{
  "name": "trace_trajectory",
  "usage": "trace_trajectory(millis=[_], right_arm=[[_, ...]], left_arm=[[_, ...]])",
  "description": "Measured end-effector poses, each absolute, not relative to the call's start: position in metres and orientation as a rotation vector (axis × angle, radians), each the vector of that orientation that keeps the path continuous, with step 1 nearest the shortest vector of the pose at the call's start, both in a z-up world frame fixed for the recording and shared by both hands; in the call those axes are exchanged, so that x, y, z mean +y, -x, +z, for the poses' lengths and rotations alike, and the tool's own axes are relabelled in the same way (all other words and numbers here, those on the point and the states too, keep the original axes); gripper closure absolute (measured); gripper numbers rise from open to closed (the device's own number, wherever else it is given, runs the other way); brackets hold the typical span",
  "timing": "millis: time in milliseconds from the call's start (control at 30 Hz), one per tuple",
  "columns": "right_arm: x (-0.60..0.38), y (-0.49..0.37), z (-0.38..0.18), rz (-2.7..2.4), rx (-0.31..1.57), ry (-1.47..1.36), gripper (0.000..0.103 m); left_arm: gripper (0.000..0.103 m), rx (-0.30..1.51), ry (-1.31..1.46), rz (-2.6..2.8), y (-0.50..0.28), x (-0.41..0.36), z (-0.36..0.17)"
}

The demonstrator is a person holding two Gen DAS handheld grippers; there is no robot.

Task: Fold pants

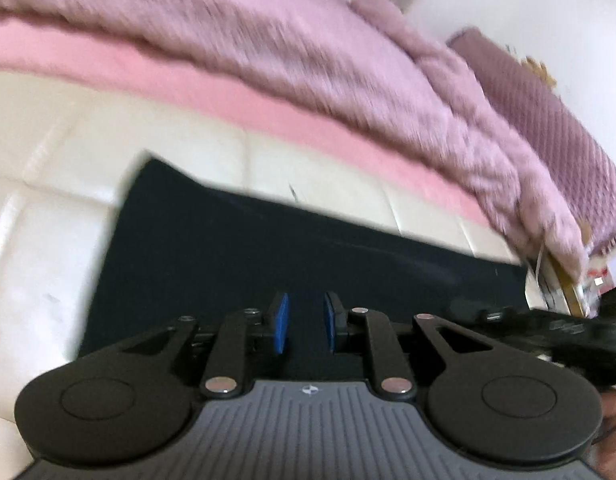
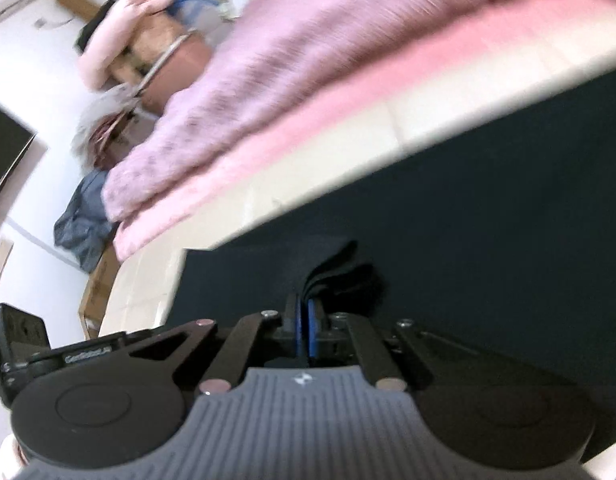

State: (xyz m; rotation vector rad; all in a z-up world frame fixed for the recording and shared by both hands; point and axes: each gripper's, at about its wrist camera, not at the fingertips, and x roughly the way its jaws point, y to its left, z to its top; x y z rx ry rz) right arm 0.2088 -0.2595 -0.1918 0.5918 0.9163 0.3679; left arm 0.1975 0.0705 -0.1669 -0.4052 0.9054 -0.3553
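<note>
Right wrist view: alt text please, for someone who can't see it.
The right gripper is shut on a bunched fold of the dark pants, which lie on a cream mattress. A pink sheet and lilac blanket lie behind.

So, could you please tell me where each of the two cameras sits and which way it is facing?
Left wrist: sits on the left gripper, looking down along its parted blue fingers at the dark pants on the cream bed; the other gripper shows at right.
Right wrist: sits on the right gripper, fingers closed on a bunched fold of the pants.
Both share the pants, cream bed and purple blanket.
</note>
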Motion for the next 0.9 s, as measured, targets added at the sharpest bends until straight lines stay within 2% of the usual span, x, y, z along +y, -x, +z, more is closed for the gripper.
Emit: trace_trajectory(millis=[267,433,533,733,900], right_arm=[[-0.26,-0.234,-0.048,0.497,0.792,-0.394,0.103],[-0.298,-0.247,0.025,0.475,0.751,-0.332,0.103],[-0.328,-0.25,0.05,0.422,0.754,-0.284,0.103],[-0.416,-0.243,0.056,0.268,0.789,-0.273,0.103],[-0.487,-0.242,0.004,0.141,0.876,-0.308,0.103]], left_arm=[[0.083,0.789,0.432,-0.226,-0.187,0.126,-0.131],[0.083,0.78,0.428,-0.248,-0.188,0.118,-0.128],[0.083,0.789,0.407,-0.279,-0.192,0.104,-0.129],[0.083,0.834,0.351,-0.343,-0.21,0.062,-0.139],[0.083,0.887,0.295,-0.389,-0.225,0.024,-0.153]])
